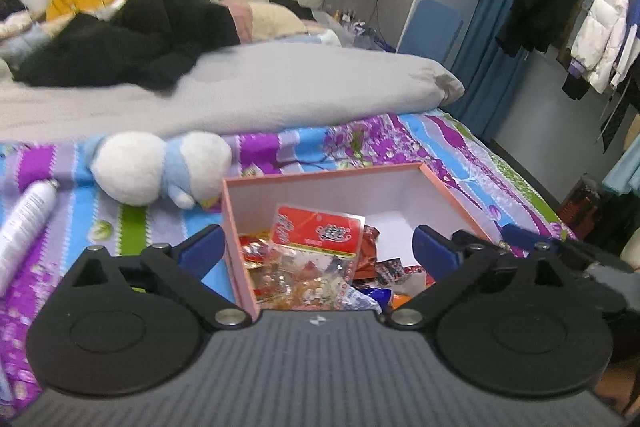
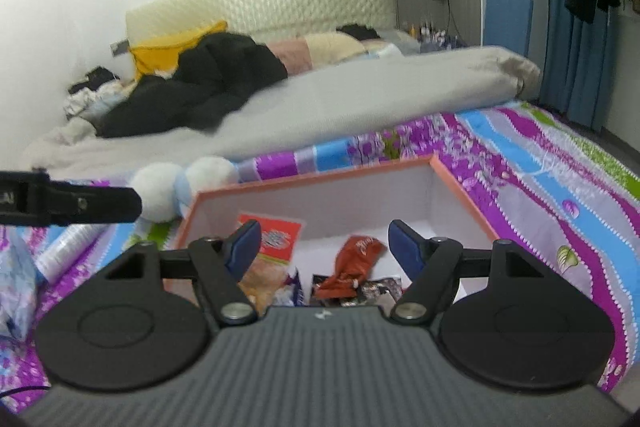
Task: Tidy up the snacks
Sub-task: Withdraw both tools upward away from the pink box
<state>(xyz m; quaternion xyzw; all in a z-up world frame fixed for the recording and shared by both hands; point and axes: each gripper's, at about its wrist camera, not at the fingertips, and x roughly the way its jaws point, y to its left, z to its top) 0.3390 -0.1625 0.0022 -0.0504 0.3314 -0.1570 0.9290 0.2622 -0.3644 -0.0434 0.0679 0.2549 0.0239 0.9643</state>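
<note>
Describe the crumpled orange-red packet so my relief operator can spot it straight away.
Find the pink-rimmed box on the purple floral bedsheet. On its white floor, toward the right, lies the crumpled orange-red packet. It is twisted and plain-coloured, unlike the flat red-labelled clear bag to its left.

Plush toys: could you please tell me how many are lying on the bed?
1: a white and blue plush toy lies on the patterned bedsheet, beyond the pink box's left corner. Others may be hidden under bedding.

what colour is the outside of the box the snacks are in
Salmon pink on the outside and rim, white inside. The box shows best in the right wrist view.
</note>
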